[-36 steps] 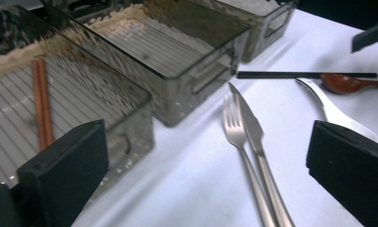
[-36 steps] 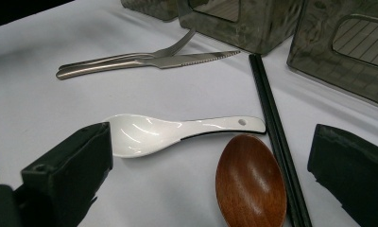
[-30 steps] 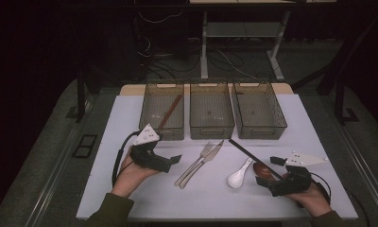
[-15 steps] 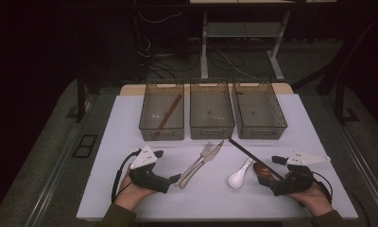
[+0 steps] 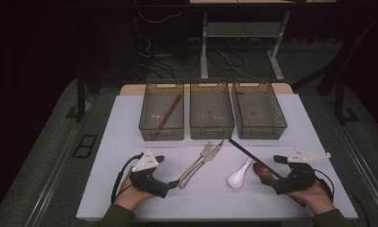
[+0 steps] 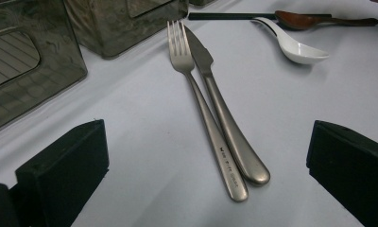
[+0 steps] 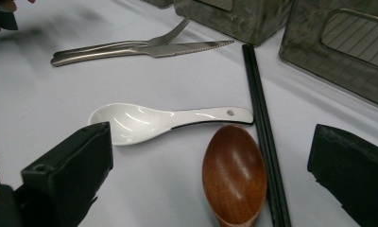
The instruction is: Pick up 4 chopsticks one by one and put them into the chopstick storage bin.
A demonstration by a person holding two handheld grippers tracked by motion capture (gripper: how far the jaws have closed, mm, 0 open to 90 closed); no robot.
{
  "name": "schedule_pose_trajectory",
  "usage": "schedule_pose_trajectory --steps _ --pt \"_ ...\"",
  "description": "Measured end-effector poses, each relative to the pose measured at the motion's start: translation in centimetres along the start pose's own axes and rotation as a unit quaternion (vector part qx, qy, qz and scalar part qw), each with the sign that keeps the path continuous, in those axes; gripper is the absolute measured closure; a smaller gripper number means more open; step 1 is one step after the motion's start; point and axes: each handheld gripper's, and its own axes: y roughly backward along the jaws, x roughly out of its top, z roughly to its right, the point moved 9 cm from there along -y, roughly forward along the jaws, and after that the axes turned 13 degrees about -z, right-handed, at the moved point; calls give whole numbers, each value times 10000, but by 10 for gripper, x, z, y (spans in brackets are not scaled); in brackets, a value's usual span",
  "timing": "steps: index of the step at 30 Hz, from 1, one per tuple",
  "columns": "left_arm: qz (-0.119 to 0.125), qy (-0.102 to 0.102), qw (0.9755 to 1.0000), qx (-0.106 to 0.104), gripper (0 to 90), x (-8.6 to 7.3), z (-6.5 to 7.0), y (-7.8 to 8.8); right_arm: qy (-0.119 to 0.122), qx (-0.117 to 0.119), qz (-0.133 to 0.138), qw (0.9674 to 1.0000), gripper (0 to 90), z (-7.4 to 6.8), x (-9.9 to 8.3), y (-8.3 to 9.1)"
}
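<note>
White tabletop (image 5: pixel 130 123), dark room; left gripper (image 5: pixel 174 183) wide open before fork (image 6: pixel 196 94), right gripper (image 5: pixel 276 187) wide open, both empty

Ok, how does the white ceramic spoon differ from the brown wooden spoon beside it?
The white ceramic spoon is pale and glossy with a hole in its handle end; the brown wooden spoon is dark with visible grain. The white one's bowl points toward the left gripper, the wooden one's toward the right. Both lie bowl-up on the white table.

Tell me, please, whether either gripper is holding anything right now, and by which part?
Nothing is held. The left gripper stands open around the handles of the fork and knife; the right gripper is open at the wooden spoon.
</note>
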Motion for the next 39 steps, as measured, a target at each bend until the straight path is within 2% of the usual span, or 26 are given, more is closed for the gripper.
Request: schedule_pose_trajectory --steps 6,12,20,33,39 --pt "31 36 10000 -11 0 -1 -2 2 -24 -86 -73 9999 65 11 4 4" --pt "37 27 10000 -25 0 -1 -2 3 -85 -111 -168 9998 154 21 7 6" --pt "55 62 10000 -38 0 0 -1 2 -37 -59 -333 9994 339 32 15 5" --pt "21 80 10000 -54 0 -1 -2 1 25 -131 -710 9974 642 53 29 -13" --pt "20 64 10000 -71 0 -1 -1 1 114 -165 -986 9949 751 57 27 -26"
